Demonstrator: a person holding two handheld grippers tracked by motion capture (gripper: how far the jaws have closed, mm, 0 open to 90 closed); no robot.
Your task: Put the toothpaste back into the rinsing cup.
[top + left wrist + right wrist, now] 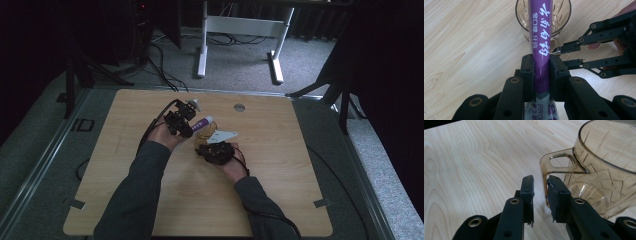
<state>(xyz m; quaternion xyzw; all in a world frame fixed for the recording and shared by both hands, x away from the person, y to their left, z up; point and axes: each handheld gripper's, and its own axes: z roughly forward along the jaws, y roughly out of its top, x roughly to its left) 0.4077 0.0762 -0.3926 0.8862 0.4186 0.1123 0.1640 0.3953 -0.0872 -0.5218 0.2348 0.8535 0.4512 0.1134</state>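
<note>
My left gripper (pixel 541 60) is shut on a purple toothpaste tube (pixel 541 37) with white lettering. The tube points over the mouth of an amber glass mug (pixel 562 17) standing on the wooden table (pixel 280 165). In the high view the left gripper (pixel 187 121) holds the tube (pixel 203 123) just behind the mug (pixel 202 140). My right gripper (pixel 541 179) has the mug's handle (pixel 554 162) between its jaws. One pad lies against the handle and the other stands off it with a gap, so the jaws are open. The mug (pixel 604 177) rests upright on the wood.
A round metal grommet (pixel 239 107) sits in the table near its far edge. Beyond the table, a white desk frame (pixel 240 25) and cables lie on the grey floor. Dark stands flank the table at left and right.
</note>
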